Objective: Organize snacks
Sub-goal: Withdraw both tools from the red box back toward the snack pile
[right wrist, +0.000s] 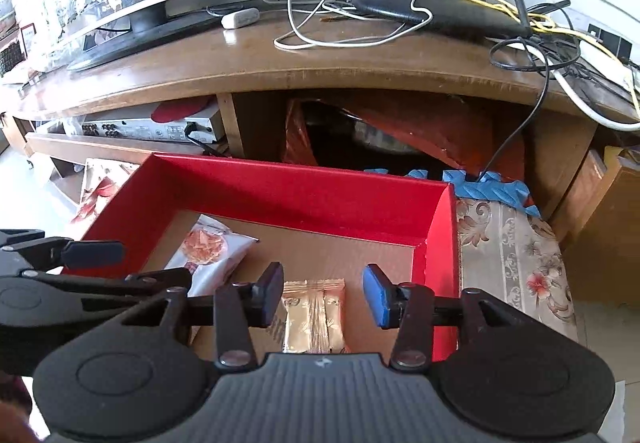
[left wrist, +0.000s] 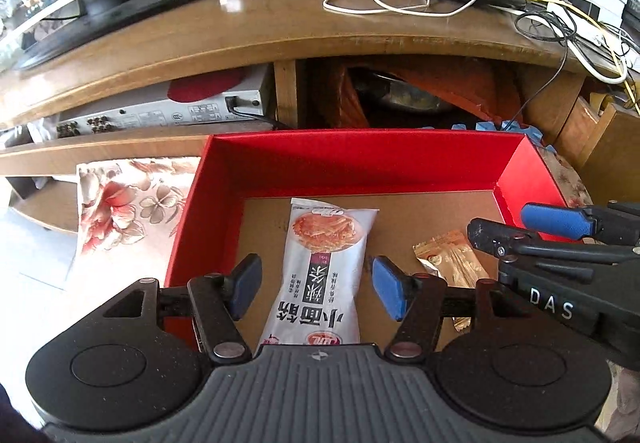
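Left gripper [left wrist: 314,289], jaws parted and clear of the white snack packet [left wrist: 320,275] lying flat between them. Right gripper [right wrist: 323,297], jaws likewise apart, pads off the gold snack packet [right wrist: 314,319] beneath. Both packets rest on the cardboard floor of the red box [left wrist: 360,159], gold one rightward, before a wooden TV stand [left wrist: 240,31].

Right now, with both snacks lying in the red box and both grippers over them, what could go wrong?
1. The left gripper is open with its pads astride the white snack bag; pulling back could drag the bag out of the red box.
2. The right gripper is close over the gold packet and may nudge it.
3. The two grippers are close together and might collide.
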Tool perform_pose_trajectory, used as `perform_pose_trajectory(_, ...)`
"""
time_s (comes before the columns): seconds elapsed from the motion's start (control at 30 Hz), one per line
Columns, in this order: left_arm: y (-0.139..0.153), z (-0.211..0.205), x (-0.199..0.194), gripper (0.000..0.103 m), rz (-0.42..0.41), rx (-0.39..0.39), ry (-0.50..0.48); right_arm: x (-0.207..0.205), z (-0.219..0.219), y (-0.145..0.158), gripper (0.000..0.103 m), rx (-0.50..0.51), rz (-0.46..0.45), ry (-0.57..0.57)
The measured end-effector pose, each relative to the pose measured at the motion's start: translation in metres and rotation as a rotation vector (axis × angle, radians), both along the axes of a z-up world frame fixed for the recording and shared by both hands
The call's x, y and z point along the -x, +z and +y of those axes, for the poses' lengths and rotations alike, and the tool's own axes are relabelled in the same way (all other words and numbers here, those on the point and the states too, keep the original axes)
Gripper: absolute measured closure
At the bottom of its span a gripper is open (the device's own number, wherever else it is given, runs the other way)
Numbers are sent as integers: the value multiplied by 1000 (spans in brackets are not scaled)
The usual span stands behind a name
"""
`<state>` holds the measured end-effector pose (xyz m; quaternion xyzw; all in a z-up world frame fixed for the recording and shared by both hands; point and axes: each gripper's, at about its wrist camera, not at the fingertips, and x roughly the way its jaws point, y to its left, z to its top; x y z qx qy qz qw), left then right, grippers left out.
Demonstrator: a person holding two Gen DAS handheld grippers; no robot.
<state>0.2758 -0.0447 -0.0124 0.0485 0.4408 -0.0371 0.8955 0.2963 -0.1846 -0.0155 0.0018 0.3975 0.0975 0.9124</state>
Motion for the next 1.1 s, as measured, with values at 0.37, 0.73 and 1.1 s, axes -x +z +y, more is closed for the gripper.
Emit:
perform_pose_trajectory(0.37,15,4,28,33,-25,14,-8,28,3,18,59,13,-27,20)
perform_pose_trajectory(0.73,23,11,69,33,-32,17,-27,69,7,29,59,11,-27,47)
perform_pose_trajectory(1.1,24,13,99,34,-28,26,-36,104,6,29,59,-9,-2,42)
